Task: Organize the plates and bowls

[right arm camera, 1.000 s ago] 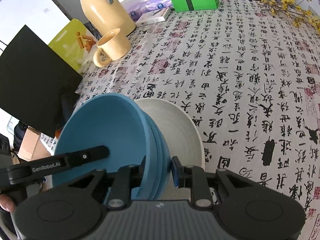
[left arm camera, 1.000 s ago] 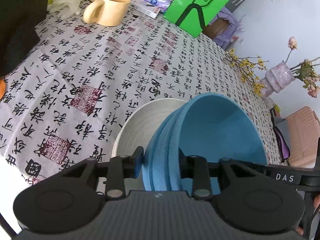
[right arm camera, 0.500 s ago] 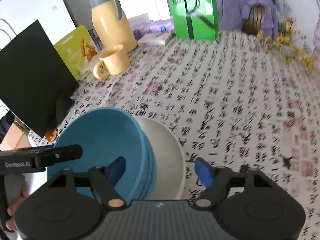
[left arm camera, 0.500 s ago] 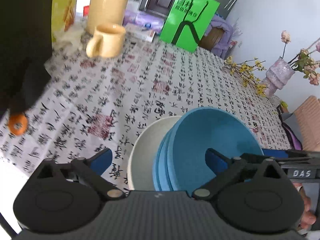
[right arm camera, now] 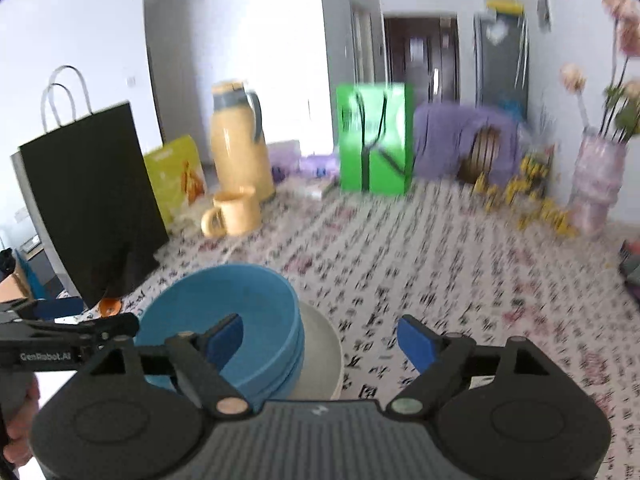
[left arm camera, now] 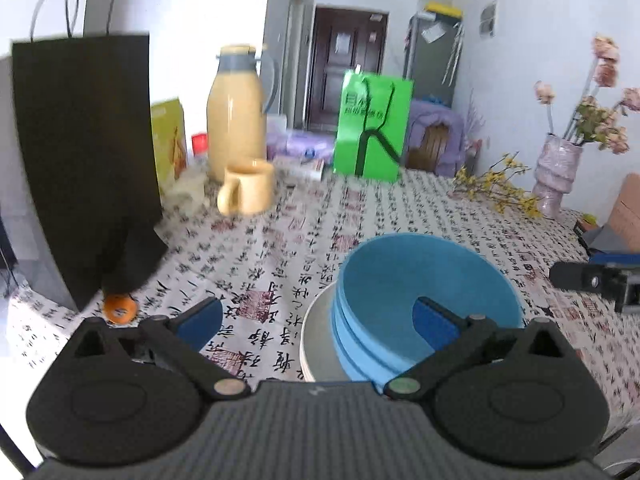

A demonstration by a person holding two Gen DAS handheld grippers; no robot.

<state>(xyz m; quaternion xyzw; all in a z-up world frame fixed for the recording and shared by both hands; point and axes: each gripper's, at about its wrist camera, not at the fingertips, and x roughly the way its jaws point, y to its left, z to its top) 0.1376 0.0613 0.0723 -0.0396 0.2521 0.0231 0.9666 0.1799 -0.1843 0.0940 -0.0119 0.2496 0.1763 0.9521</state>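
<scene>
A stack of blue bowls [left arm camera: 420, 292] rests in a pale grey plate [left arm camera: 316, 344] on the calligraphy-print tablecloth [left arm camera: 280, 248]. My left gripper [left arm camera: 316, 318] hangs open just short of the stack, its blue pads [left arm camera: 200, 316] touching nothing. In the right wrist view the same bowls [right arm camera: 224, 316] and plate [right arm camera: 326, 356] sit low and left. My right gripper [right arm camera: 322, 338] is still opening, its pads clear of the bowls. Each gripper shows in the other's view, the right one [left arm camera: 592, 280] at the right edge and the left one [right arm camera: 60, 328] at the left.
At the back left stand a yellow mug [left arm camera: 246, 188], a yellow thermos [left arm camera: 236, 112] and a black paper bag [left arm camera: 84, 152]. A green bag [left arm camera: 372, 124] and a vase of flowers [left arm camera: 558, 176] are at the far side. A small orange object [left arm camera: 118, 308] lies by the black bag.
Both grippers let go of the blue bowl's rim and opened wide. Both drew back and up from the stack, and their views tilted up towards the room.
</scene>
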